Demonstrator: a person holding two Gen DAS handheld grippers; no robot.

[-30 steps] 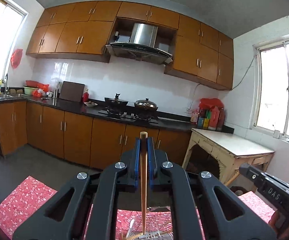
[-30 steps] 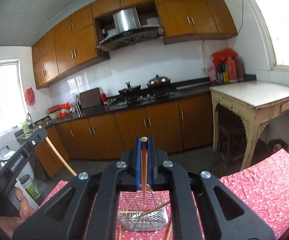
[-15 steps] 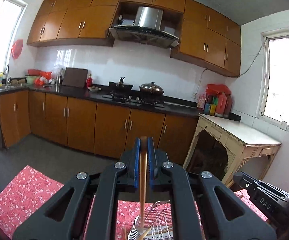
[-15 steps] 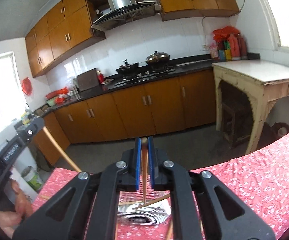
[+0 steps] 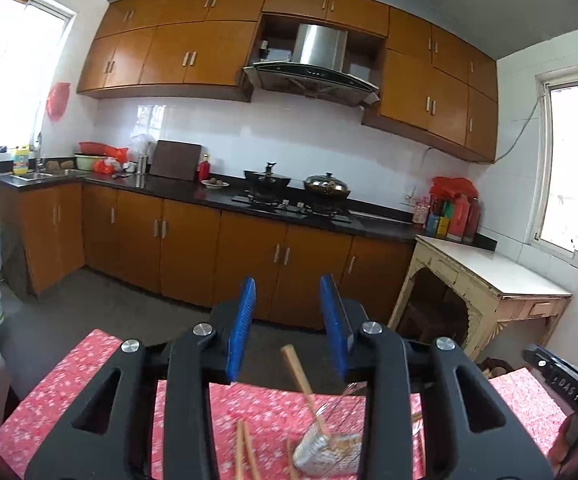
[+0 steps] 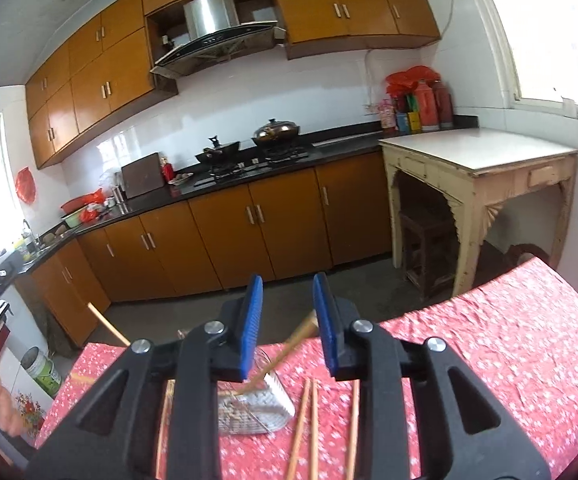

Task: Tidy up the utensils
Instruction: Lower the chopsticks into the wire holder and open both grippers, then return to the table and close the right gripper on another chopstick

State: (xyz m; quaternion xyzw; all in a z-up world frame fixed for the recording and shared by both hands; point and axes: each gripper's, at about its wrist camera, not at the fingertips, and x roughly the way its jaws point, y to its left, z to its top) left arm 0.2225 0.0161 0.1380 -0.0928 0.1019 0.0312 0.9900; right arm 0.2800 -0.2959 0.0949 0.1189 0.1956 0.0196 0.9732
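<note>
Chopsticks are the job here, going into a wire basket (image 6: 255, 408) on the red floral worktop (image 6: 509, 352). Left claw (image 5: 287, 328) stands spread wide, blue pads apart, nothing between them; one chopstick (image 5: 303, 386) leans out of the basket below it, tip down in the mesh, top end free in the gap. Right claw (image 6: 288, 324) also spread, gripping nothing; a chopstick (image 6: 285, 354) slants from the basket up toward its right pad, and whether it touches the pad I cannot tell. Both sticks look released, so the drop step seems about finished.

Loose chopsticks (image 6: 309, 420) lie flat on the cloth just right of the basket in the right wrist view, another (image 6: 164, 420) to its left. From the left wrist view a pair (image 5: 245, 456) lies beside the basket too.

To do it well, my guess: lift each claw straight up and clear before swinging, since a leaning stick could catch a pad and tip the light basket. For the next pick, come down across a flat stick near its middle, pads either side, pinch firmly, stand it near upright over the basket, let go low.
</note>
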